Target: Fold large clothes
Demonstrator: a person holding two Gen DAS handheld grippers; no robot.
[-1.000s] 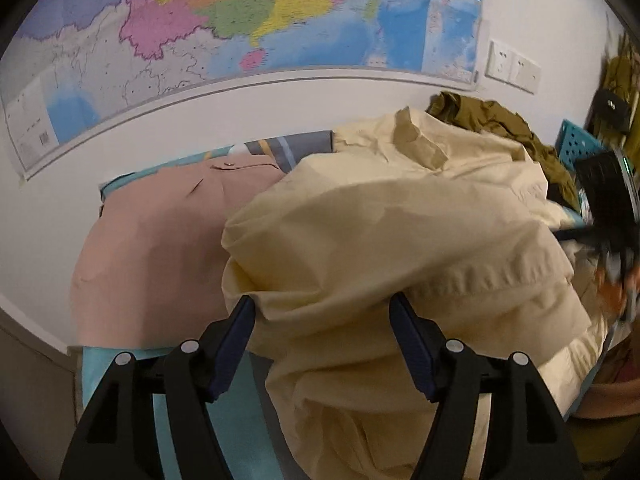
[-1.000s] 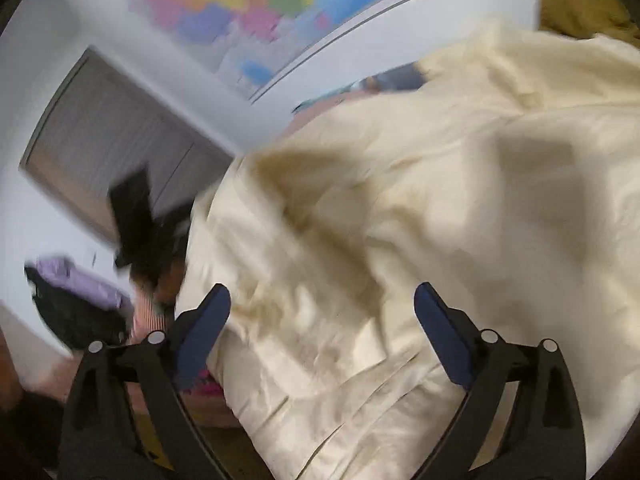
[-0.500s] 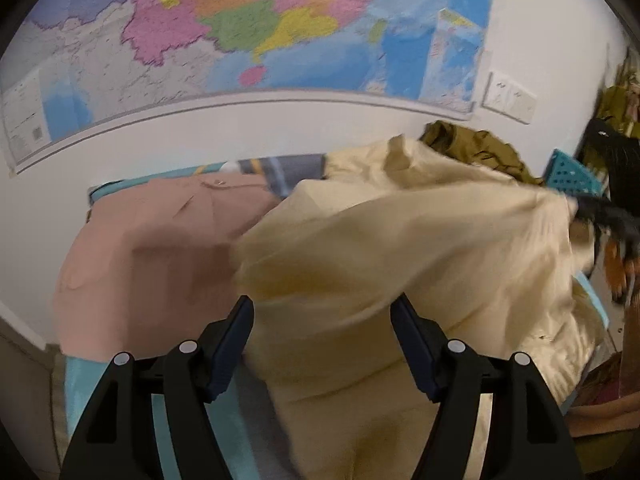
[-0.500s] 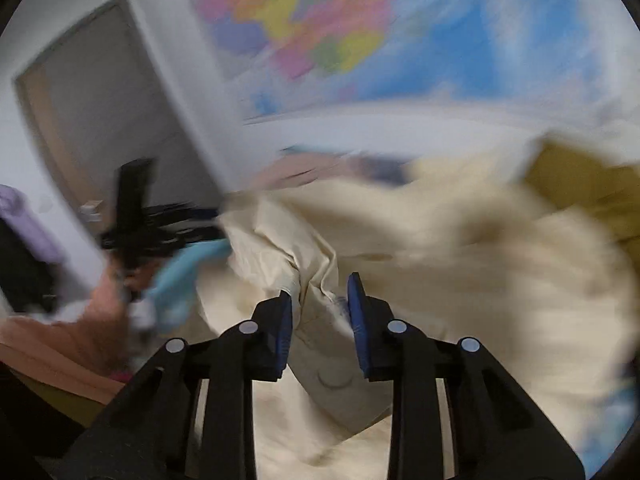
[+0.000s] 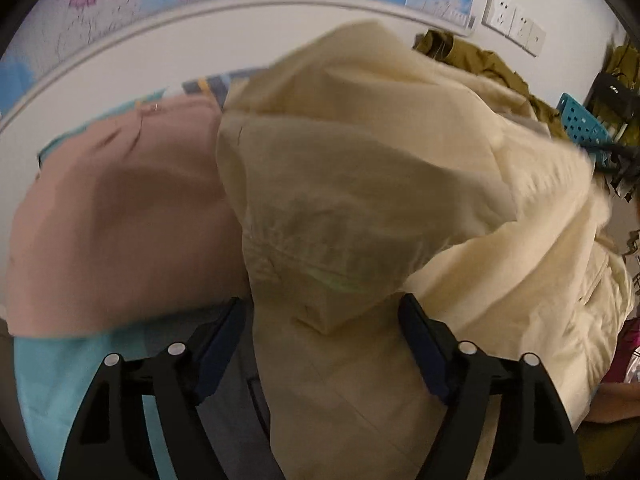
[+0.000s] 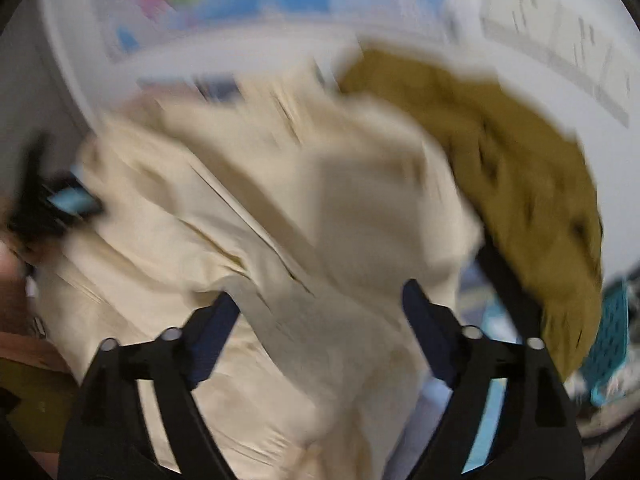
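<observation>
A cream garment [image 5: 360, 184] lies heaped mid-bed, pink cloth [image 5: 120, 216] to its left, olive clothes [image 6: 520, 184] far right. Left gripper [image 5: 322, 344] and right gripper [image 6: 320, 332] have just been opening, gaping wide, gripping nothing. Likely spreading stage; next, pinch an edge.

Right gripper [image 6: 320, 308] just reopened, jaws wide over blurred cream garment [image 6: 280, 220]; olive cloth [image 6: 520, 200] just beside it.
</observation>
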